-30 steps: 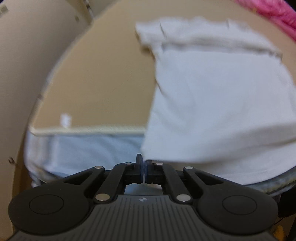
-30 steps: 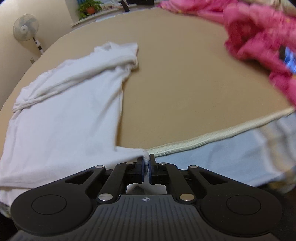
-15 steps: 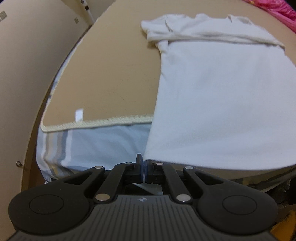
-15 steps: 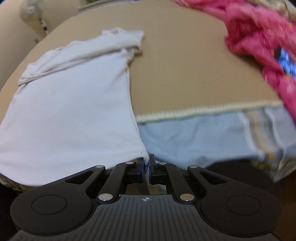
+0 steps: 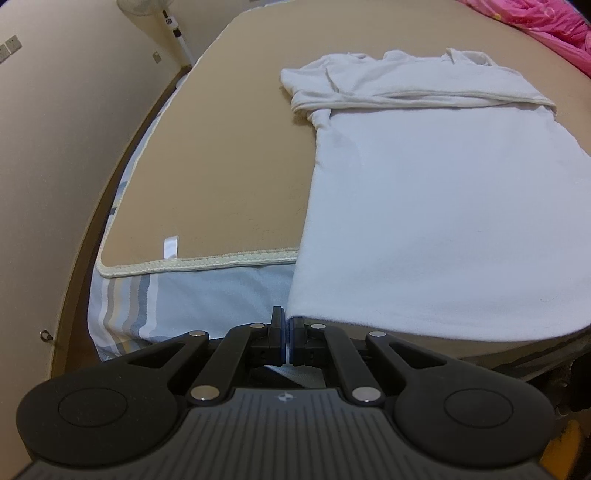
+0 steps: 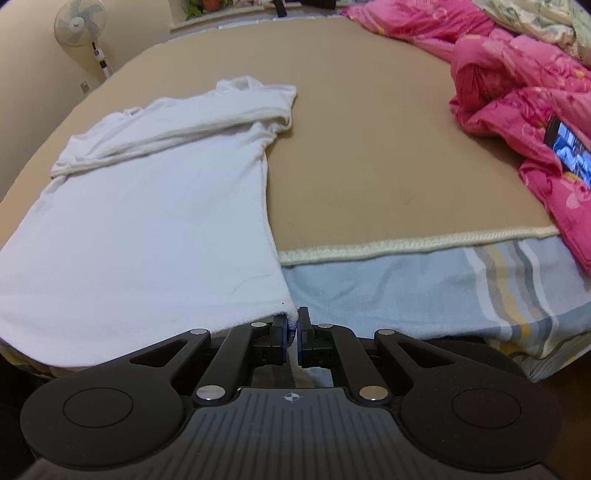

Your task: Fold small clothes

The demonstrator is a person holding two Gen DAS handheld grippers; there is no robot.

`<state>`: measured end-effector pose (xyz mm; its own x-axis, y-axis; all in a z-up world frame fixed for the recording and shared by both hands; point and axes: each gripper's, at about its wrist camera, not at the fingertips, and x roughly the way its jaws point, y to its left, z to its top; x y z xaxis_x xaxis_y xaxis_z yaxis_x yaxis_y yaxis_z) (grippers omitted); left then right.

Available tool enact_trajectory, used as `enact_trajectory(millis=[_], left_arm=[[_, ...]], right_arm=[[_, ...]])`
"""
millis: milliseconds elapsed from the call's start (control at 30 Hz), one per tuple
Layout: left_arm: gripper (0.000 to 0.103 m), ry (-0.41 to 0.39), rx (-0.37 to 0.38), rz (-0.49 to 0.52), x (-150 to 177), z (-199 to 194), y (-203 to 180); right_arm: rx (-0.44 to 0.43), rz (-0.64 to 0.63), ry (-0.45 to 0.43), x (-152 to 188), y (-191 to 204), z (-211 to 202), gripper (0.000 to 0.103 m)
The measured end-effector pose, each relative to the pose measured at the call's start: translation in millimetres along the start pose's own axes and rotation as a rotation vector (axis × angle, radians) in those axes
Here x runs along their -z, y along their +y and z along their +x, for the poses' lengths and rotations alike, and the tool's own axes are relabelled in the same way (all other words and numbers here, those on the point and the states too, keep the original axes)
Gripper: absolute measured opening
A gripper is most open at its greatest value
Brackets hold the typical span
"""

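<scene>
Beige walls, a standing fan — tan-covered bed.

We see both wrist views angled down along the fingers, close in, sharing the white shirt.

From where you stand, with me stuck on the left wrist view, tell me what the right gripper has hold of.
Observer: The right gripper is shut on the white T-shirt at its right bottom corner, jaws pinching the hem.
Operator: Report what lies right of the shirt.
Observer: A heap of pink quilt sits on the tan mat, apart from the shirt.
Operator: Check that heap for anything loose.
Observer: A phone with a lit screen lies on the quilt.
</scene>
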<state>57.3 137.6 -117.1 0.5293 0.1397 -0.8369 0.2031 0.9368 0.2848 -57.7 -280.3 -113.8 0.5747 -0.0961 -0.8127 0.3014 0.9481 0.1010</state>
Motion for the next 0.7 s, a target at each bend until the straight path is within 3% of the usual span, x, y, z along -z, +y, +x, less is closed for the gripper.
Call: enact_trajectory(millis=[233, 333, 500, 600, 667, 700], left_arm=[[0.0, 0.008, -0.007, -0.019, 15, -7, 11], [0.0, 0.049, 0.006, -0.05, 20, 4, 18], [0.002, 0.112, 0.113, -0.162, 23, 20, 39], [0.02, 0.121, 0.136, -0.211, 20, 28, 48], [0.05, 0.119, 0.162, -0.236, 14, 34, 51], [0.057, 0.118, 0.19, -0.245, 10, 38, 52]], right_arm=[[-0.023, -0.024, -0.03, 2, 0, -21, 0.004], [-0.02, -0.025, -0.013, 3, 0, -14, 0.004], [-0.015, -0.002, 0.047, 6, -2, 6, 0.004], [0.004, -0.005, 0.115, 10, -5, 15, 0.004], [0.049, 0.01, 0.179, 13, -11, 22, 0.009], [0.057, 0.036, 0.203, 14, -17, 24, 0.014]])
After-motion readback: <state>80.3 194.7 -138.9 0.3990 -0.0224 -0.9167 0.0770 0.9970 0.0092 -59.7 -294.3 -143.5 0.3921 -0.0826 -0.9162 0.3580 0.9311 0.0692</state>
